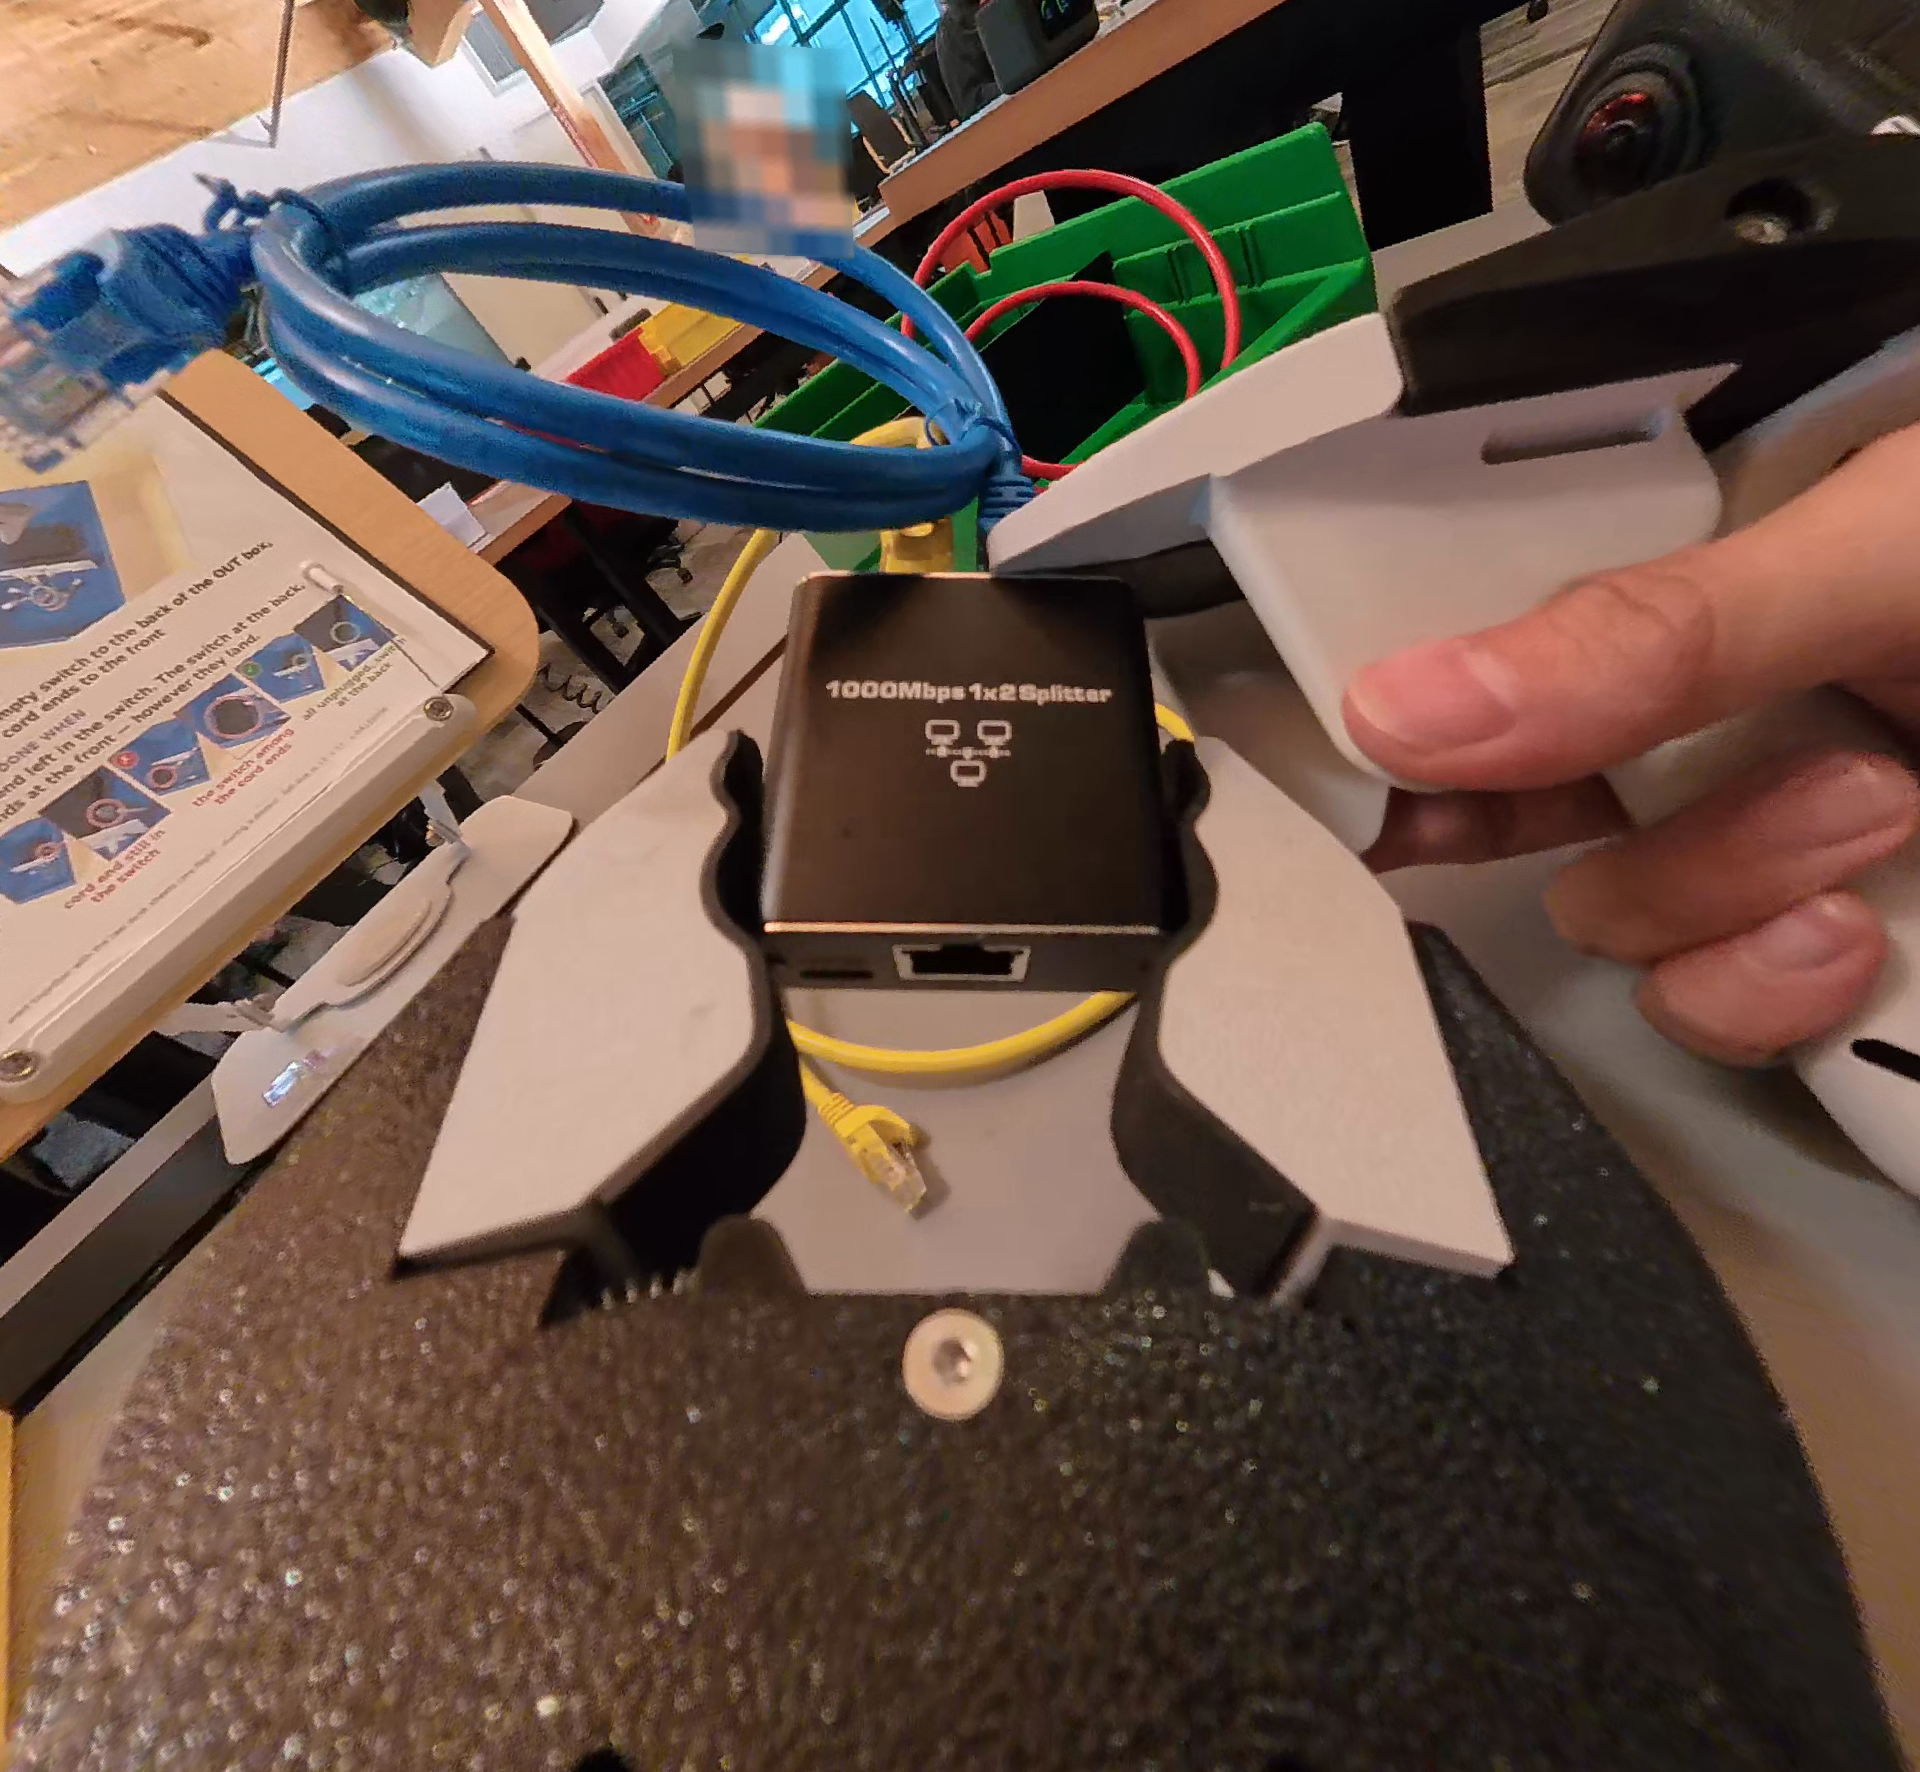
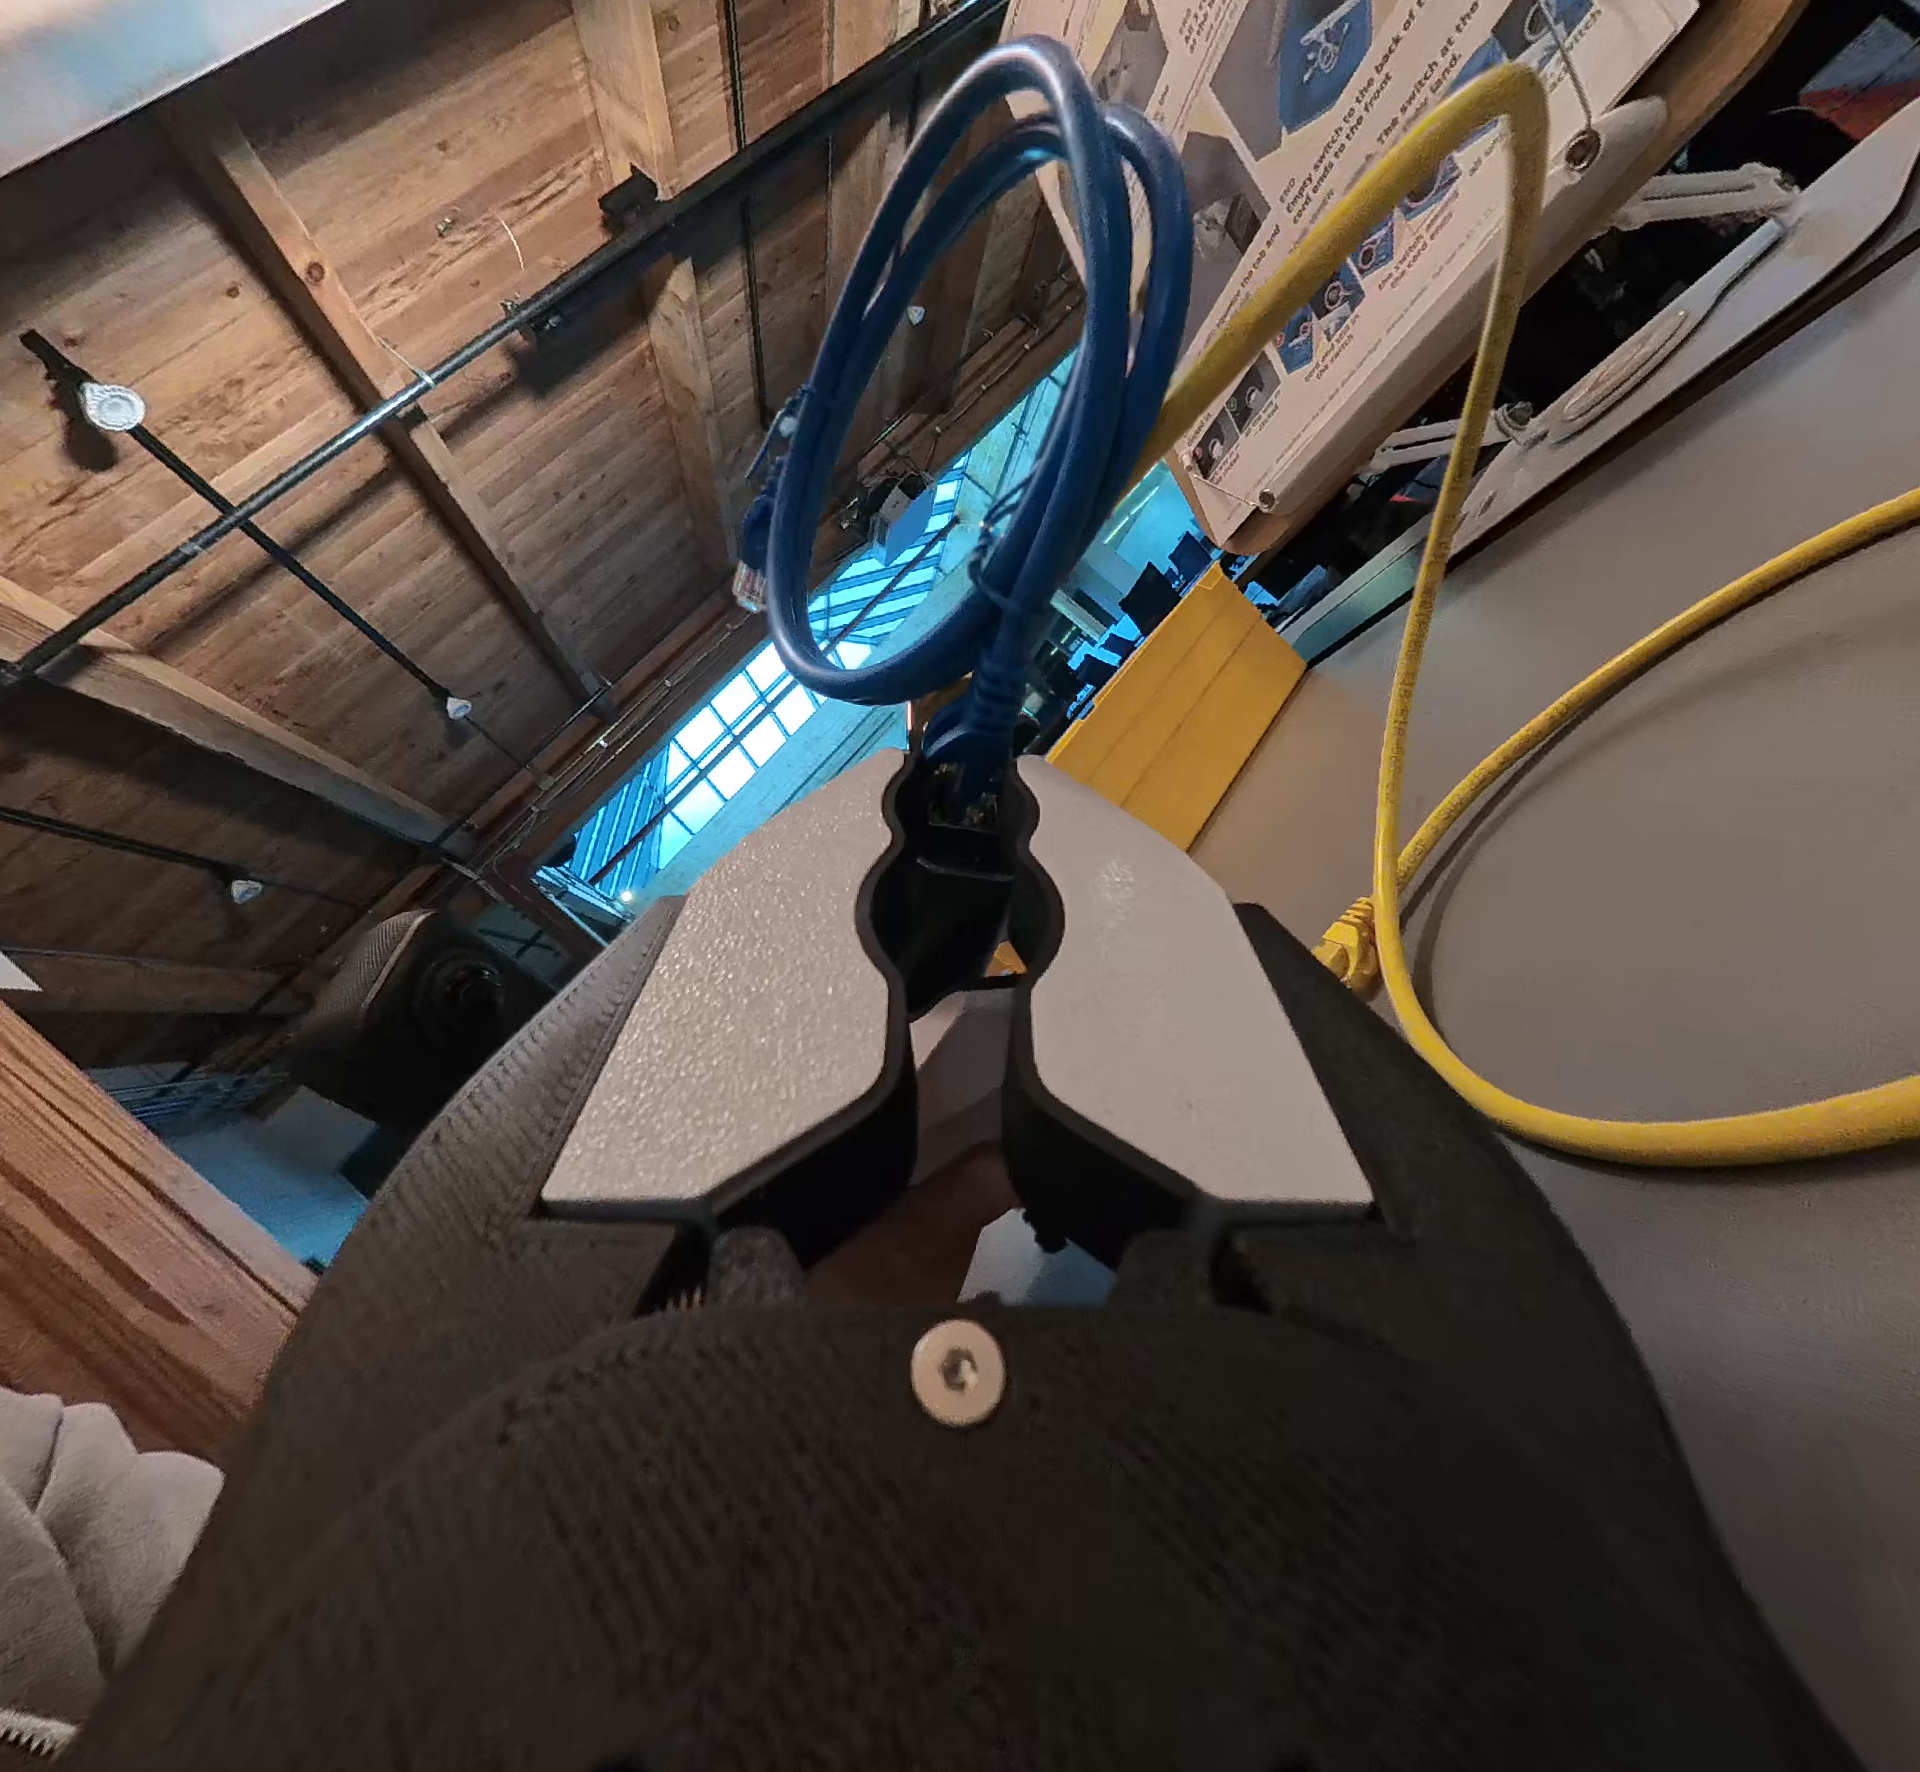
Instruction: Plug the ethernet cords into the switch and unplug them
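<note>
My left gripper [image 1: 961, 792] is shut on the black switch [image 1: 961, 756], gripping its two sides and holding it above the table; an empty port on its near end faces the camera. My right gripper [image 2: 961, 823] is shut on a plug of the blue cord [image 2: 997, 372]. In the left wrist view the right gripper [image 1: 1226, 496], held by a hand [image 1: 1621, 766], sits at the switch's far end. The blue cord's coil [image 1: 582, 372] hangs in the air beyond it. Whether the plug is seated in the switch is hidden. A yellow cord [image 1: 935, 1057] lies on the table under the switch.
A green bin [image 1: 1226, 268] holding a red cord [image 1: 1195, 247] stands behind the switch. An instruction board [image 1: 208, 683] on a stand is at the left; it also shows in the right wrist view [image 2: 1403, 112]. The yellow cord [image 2: 1455, 787] loops over the grey table [image 2: 1662, 891]. My left and right fingertips are right by each other.
</note>
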Action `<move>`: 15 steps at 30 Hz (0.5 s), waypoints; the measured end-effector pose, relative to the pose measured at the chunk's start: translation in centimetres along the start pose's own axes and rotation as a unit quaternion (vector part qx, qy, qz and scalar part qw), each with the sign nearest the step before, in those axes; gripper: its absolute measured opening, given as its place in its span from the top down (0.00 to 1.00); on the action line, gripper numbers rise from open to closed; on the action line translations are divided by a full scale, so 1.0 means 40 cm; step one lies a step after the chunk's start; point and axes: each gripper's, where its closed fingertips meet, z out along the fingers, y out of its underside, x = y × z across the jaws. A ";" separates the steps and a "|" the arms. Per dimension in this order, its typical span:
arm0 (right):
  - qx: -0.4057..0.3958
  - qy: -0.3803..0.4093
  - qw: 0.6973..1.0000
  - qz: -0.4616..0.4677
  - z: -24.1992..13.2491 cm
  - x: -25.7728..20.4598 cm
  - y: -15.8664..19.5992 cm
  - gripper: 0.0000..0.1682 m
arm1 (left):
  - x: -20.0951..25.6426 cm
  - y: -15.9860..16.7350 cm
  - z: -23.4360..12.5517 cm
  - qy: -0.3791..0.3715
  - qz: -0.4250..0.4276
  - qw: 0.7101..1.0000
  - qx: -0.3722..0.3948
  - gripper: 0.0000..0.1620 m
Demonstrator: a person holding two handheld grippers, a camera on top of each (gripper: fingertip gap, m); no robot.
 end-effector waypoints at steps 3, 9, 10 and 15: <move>0.000 0.005 1.000 -0.008 0.001 0.001 0.000 0.91 | 0.000 0.000 0.001 -0.001 -0.005 1.000 0.001 0.54; -0.003 -0.001 1.000 -0.010 0.002 -0.001 -0.001 0.92 | -0.002 -0.003 0.000 -0.008 -0.005 1.000 0.007 0.54; -0.003 0.002 1.000 -0.007 0.003 0.002 0.000 0.92 | -0.002 -0.001 0.001 -0.008 -0.005 1.000 0.009 0.54; 0.002 0.001 1.000 -0.030 0.010 0.003 0.007 0.91 | -0.009 0.003 -0.002 -0.011 -0.008 1.000 0.018 0.54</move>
